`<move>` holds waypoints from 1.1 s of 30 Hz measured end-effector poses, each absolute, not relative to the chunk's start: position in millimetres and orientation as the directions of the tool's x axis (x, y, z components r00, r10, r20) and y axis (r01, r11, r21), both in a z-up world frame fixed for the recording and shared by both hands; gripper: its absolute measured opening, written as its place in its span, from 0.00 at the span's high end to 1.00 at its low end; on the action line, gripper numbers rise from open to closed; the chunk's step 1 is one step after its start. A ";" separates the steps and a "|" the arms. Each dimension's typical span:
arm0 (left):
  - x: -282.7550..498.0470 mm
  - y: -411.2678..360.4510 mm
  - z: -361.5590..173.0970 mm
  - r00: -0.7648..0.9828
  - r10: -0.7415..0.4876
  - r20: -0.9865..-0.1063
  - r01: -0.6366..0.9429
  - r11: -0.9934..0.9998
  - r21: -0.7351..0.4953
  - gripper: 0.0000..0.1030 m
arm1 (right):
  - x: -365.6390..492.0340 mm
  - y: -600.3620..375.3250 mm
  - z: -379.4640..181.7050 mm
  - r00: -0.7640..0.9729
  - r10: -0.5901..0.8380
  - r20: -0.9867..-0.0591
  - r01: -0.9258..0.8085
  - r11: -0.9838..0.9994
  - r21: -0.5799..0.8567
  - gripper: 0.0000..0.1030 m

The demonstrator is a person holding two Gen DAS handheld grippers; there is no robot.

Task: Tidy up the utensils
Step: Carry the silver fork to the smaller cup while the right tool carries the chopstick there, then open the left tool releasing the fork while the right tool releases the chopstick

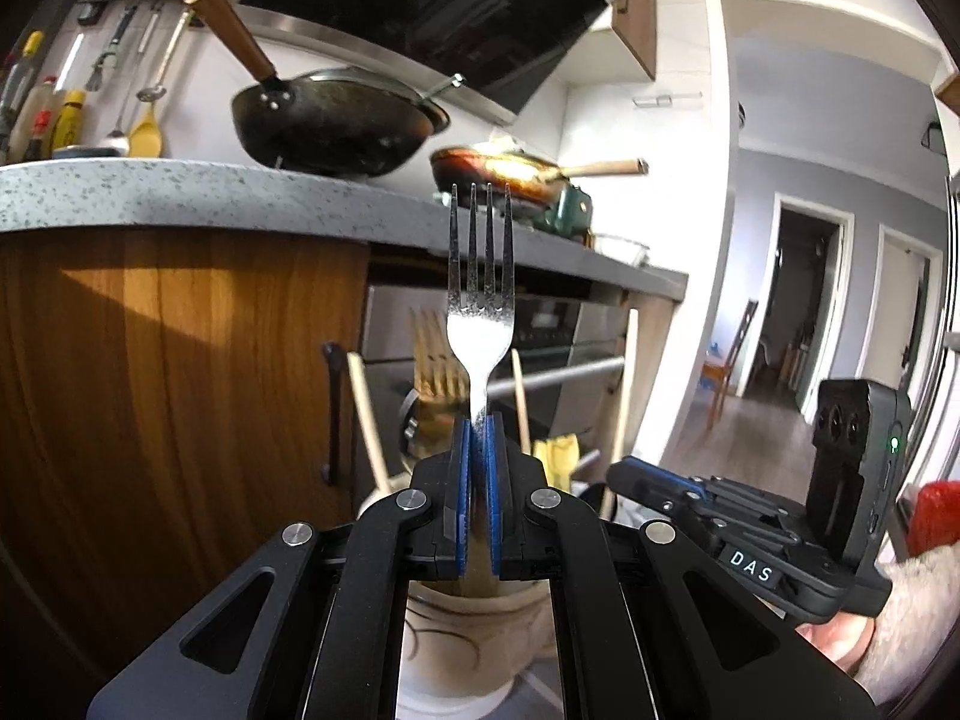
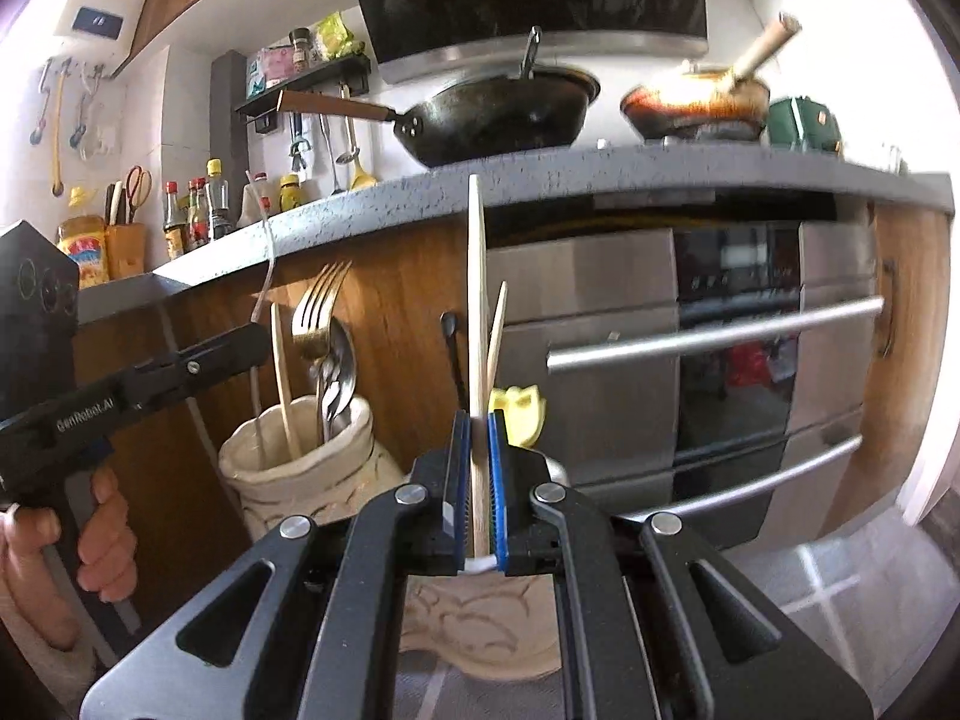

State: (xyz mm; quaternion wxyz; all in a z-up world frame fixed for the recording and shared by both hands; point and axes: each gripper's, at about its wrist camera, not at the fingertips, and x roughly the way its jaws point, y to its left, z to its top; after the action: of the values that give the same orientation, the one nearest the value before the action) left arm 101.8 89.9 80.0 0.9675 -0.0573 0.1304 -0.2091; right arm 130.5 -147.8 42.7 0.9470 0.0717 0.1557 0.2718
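My left gripper (image 1: 478, 429) is shut on the handle of a silver fork (image 1: 480, 276), tines up, above a cream ceramic holder (image 1: 474, 630). A gold fork (image 1: 435, 360) and wooden chopsticks (image 1: 369, 414) stand behind it. My right gripper (image 2: 479, 426) is shut on a wooden chopstick (image 2: 476, 300), held upright above a second cream holder (image 2: 480, 624). To its left, another cream holder (image 2: 312, 480) has a gold fork (image 2: 318, 312), spoons (image 2: 336, 372) and a chopstick in it. The left gripper body (image 2: 150, 384) shows at the left; the right gripper body (image 1: 720, 510) shows in the left wrist view.
A speckled grey counter (image 2: 420, 192) runs above wooden cabinet doors (image 1: 150, 372) and a steel oven (image 2: 720, 372). A black wok (image 2: 498, 114) and a frying pan (image 2: 696, 102) sit on the stove. A yellow utensil (image 2: 519, 411) stands behind the right gripper.
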 end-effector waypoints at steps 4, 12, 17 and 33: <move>104.9 77.5 75.6 0.865 -0.429 -0.261 0.408 0.903 -0.132 0.95 | 132.5 -142.3 38.0 0.776 0.562 -0.286 -0.521 0.827 0.211 0.94; 115.6 68.8 65.7 0.833 -0.447 -0.325 0.426 0.894 -0.139 0.95 | 141.0 -137.9 32.8 0.728 0.591 -0.347 -0.540 0.807 0.239 0.94; 117.3 65.0 64.5 0.825 -0.452 -0.339 0.431 0.891 -0.139 0.95 | 142.1 -136.7 32.7 0.716 0.600 -0.358 -0.547 0.800 0.247 0.94; 116.5 67.4 65.5 0.824 -0.453 -0.341 0.422 0.892 -0.163 0.89 | 146.1 -135.2 30.2 0.692 0.608 -0.388 -0.543 0.794 0.274 0.83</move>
State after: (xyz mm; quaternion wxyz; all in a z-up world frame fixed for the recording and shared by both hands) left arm 116.5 67.4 65.5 0.9541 -0.0403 0.1886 -0.2293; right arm 146.1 -135.2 30.2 0.9173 0.0688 0.2352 0.3138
